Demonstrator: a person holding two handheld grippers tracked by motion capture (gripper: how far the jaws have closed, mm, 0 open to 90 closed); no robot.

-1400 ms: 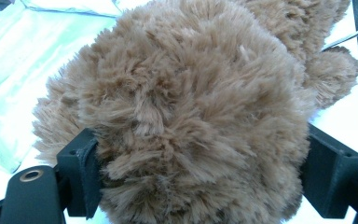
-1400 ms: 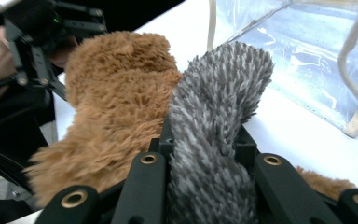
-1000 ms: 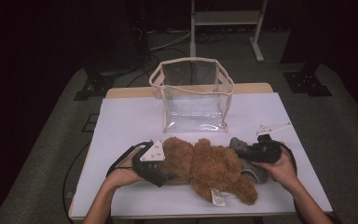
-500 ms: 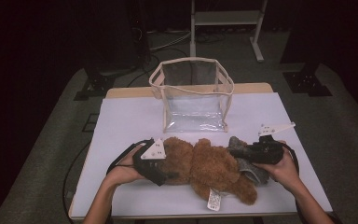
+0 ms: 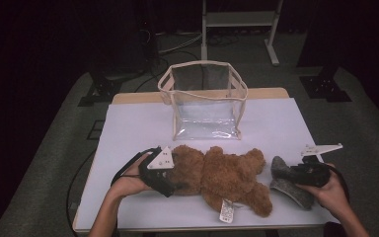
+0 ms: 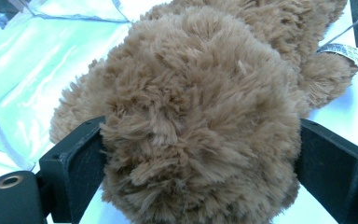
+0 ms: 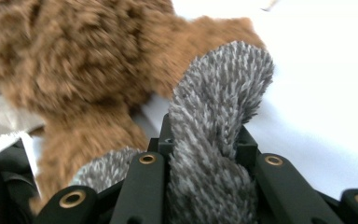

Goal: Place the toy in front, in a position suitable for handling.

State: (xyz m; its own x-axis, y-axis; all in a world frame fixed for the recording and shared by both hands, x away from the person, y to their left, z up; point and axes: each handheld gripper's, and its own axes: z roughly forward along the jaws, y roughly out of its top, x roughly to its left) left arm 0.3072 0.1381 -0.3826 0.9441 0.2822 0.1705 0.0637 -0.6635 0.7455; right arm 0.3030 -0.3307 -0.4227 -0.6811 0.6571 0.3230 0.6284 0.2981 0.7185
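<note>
Teddy bear's head (image 6: 200,116) between left jaws

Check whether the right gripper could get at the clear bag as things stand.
Probably not freely: the right gripper is clamped on a grey fuzzy piece, though bare table lies between it and the clear bag.

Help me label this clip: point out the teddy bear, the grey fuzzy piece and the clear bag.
teddy bear (image 5: 222,173), high view, on its belly.
grey fuzzy piece (image 7: 219,107), right gripper view, on its upper flap.
clear bag (image 5: 205,111), high view, on its front wall.
</note>
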